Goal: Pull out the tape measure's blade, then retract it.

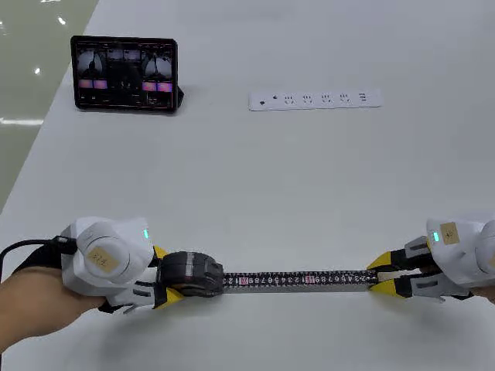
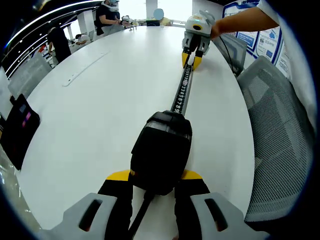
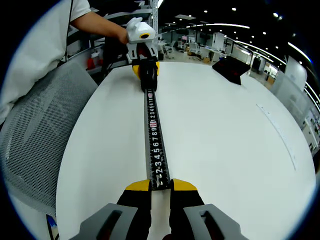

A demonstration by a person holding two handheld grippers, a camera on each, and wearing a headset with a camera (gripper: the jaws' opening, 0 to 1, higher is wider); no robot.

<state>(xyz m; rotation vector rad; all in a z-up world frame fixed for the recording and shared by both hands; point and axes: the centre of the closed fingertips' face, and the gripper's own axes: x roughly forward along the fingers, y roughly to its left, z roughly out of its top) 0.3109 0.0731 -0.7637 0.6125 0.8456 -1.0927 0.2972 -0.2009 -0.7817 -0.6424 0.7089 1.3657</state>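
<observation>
Along the table's near edge we see the tape measure clamped by its black case between the left gripper's jaws, its blade drawn out flat to the right gripper. White numerals 2 through 9 read along the blade, then a red mark. Our right jaws are nearly closed, pinching the blade's tip.
</observation>
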